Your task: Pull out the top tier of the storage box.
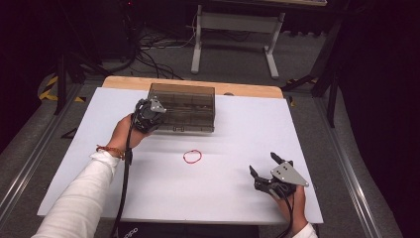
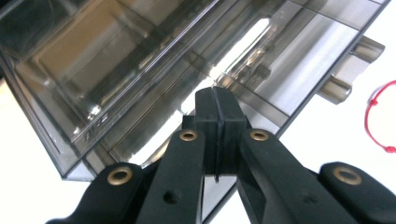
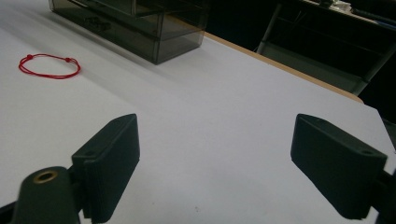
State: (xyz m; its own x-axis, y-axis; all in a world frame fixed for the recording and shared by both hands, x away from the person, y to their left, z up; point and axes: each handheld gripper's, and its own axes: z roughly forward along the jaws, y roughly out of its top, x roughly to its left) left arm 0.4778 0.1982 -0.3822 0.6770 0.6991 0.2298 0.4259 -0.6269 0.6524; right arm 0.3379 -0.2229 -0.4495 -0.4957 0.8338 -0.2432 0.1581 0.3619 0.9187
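Note:
A smoky clear plastic compartment box (image 1: 185, 106) stands at the back of the white board (image 1: 223, 193), its lid down. My left gripper (image 1: 154, 117) is shut, its tips resting against the box (image 2: 116, 60) near its front left corner; in the left gripper view the pads (image 2: 205, 112) press flat together with nothing seen between them. A red string bracelet (image 1: 184, 157) lies on the board in front of the box. My right gripper (image 1: 263, 163) stands open at the front right, empty, pointing toward the bracelet (image 3: 29, 57) and the box (image 3: 140, 28).
A wooden tabletop edge (image 1: 247, 90) shows behind the board. Beyond the table, cables and a white metal stand (image 1: 233, 22) sit on the floor. Two latches (image 2: 348, 70) stick out from the box's front.

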